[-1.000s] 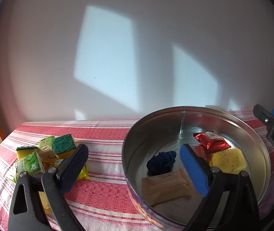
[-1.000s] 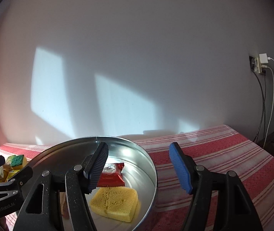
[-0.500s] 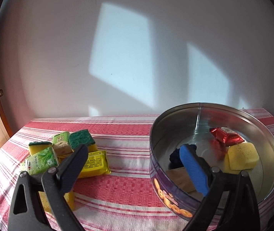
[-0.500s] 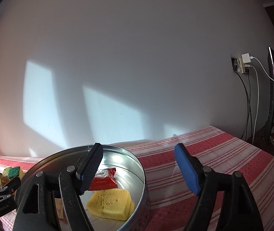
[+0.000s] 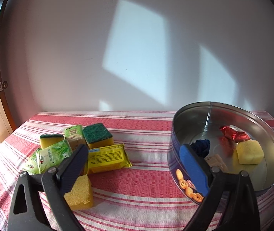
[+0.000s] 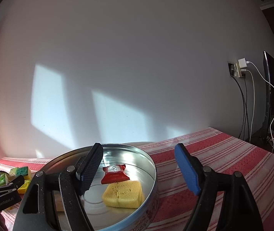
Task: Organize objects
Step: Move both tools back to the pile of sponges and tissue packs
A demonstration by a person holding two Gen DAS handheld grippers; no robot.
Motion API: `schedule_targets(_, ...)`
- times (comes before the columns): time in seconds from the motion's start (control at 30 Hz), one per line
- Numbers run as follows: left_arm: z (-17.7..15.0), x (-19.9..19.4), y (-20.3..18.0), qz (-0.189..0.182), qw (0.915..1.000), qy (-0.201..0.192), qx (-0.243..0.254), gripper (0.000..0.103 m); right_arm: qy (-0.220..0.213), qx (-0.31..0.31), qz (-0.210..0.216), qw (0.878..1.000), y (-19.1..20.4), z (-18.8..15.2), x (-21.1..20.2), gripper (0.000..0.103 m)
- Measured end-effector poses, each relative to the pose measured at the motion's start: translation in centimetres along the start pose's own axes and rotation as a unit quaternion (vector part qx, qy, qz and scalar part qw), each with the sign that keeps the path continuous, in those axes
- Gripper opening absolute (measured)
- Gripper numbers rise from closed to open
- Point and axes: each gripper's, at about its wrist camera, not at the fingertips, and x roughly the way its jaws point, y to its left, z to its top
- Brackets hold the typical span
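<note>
Sponge [image 5: 78, 193] beside left gripper [image 5: 135, 165] fingers, both grippers' fingers open, empty.

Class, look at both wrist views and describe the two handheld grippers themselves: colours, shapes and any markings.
Both look alike. The left gripper and the right gripper each have black triangular finger frames with cut-outs and silver rivets. On each, one ribbed pad is bright blue and the other a darker navy. The right wrist view also shows white lettering, too small to read, on the left gripper's body. No cables, hands or sleeves show.
</note>
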Motion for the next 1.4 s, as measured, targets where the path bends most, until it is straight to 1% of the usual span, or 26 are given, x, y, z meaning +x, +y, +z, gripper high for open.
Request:
schedule_targets(0.1, -0.1, -0.1, 1.0, 0.001, 1.0000, 0.000, -0.002, 0.097, 0.005, 0.005, 0.014, 1.000, 0.9, -0.3, -0.5, 0.079)
schedule_targets(0.37, -0.6, -0.1, 4.5, 0.011, 0.9998, 0.006, -0.015, 0.097, 0.017, -0.017, 0.052, 0.998, 5.0, -1.1, -1.7, 0.079)
schedule_targets(0.53, -0.7, 0.3, 8.0, 0.024, 0.9992, 0.013, -0.028, 0.097, 0.035, -0.026, 0.090, 0.995, 8.0, -1.9, -2.1, 0.079)
schedule_targets(0.73, -0.7, 1.0, 13.0, 0.056, 0.9967, 0.024, -0.053, 0.097, 0.070, -0.053, 0.146, 0.985, 12.9, -3.0, -2.2, 0.079)
schedule_targets(0.93, -0.9, 2.3, 17.8, 0.074, 0.9933, 0.044, -0.077, 0.097, 0.118, -0.079, 0.194, 0.971, 17.8, -4.3, -2.1, 0.079)
schedule_targets(1.13, -1.2, 3.4, 21.4, 0.081, 0.9897, 0.069, -0.096, 0.097, 0.179, -0.108, 0.234, 0.949, 22.6, -5.9, -1.5, 0.079)
schedule_targets(1.27, -1.4, 3.7, 23.2, 0.087, 0.9884, 0.075, -0.099, 0.097, 0.217, -0.126, 0.265, 0.931, 25.4, -7.1, -1.4, 0.079)
schedule_targets(1.33, -1.5, 4.0, 24.2, 0.093, 0.9873, 0.083, -0.098, 0.098, 0.236, -0.145, 0.272, 0.921, 27.0, -7.8, -1.3, 0.079)
schedule_targets(1.4, -1.7, 4.4, 24.9, 0.090, 0.9862, 0.093, -0.102, 0.098, 0.259, -0.158, 0.275, 0.912, 28.6, -8.5, -0.9, 0.079)
